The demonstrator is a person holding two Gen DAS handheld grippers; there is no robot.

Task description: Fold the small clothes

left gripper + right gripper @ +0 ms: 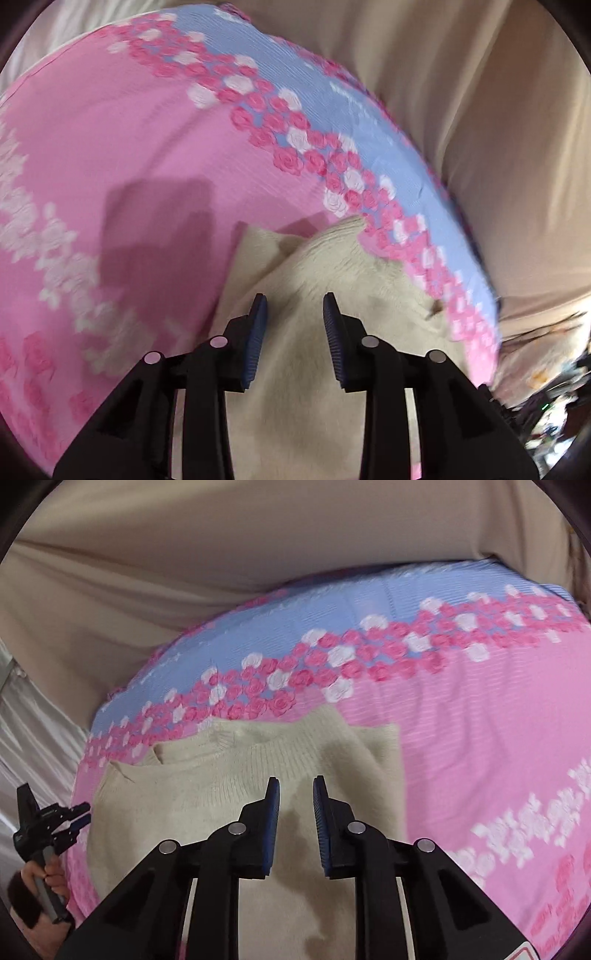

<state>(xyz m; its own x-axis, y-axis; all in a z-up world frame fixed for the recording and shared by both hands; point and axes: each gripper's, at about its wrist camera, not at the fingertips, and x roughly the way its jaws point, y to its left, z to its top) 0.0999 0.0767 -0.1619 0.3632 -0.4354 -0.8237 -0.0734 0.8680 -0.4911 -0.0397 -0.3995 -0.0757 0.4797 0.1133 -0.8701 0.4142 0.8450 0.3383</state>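
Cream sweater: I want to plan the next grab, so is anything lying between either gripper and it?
Nothing visible is. The cream sweater lies bare on the pink floral bedspread, directly under the open right gripper and left gripper, with no other item on top of it.

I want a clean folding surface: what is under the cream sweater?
The cream sweater lies on a pink and blue rose-print bedspread, which shows all around it. Whatever lies directly beneath the knit is covered.
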